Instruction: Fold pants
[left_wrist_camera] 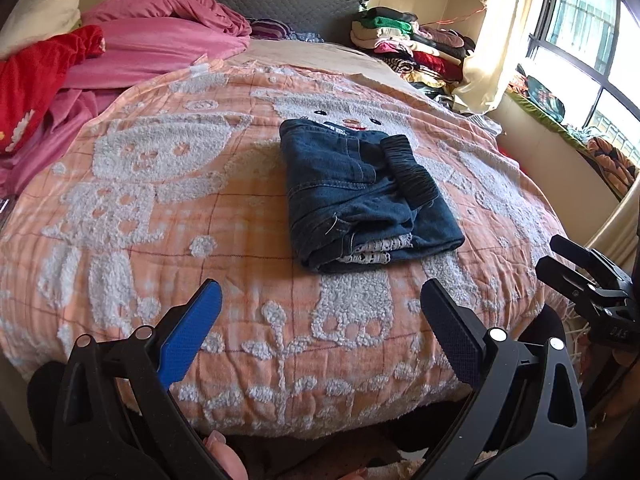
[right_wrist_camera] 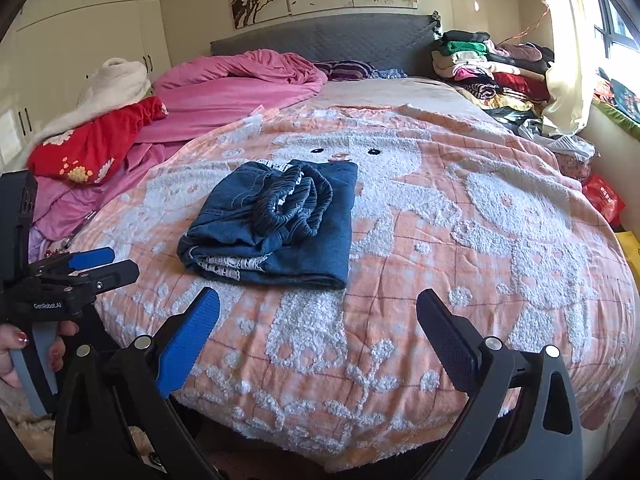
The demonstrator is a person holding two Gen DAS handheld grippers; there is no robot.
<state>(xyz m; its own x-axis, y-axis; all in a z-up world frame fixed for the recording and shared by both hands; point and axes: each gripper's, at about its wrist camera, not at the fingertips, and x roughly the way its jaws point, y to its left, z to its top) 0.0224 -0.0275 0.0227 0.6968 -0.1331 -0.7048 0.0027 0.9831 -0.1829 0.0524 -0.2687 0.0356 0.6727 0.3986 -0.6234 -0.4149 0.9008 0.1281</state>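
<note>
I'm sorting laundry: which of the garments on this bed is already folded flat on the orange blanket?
The dark blue jeans, folded into a compact square mid-blanket. The pink bedding and red garment lie crumpled off to the side.

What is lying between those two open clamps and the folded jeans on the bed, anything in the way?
Nothing visible. Between the left gripper and the folded jeans there is only bare orange blanket. The same holds for the right gripper: just blanket up to the jeans. Both stand open near the bed's edge, touching nothing.
</note>
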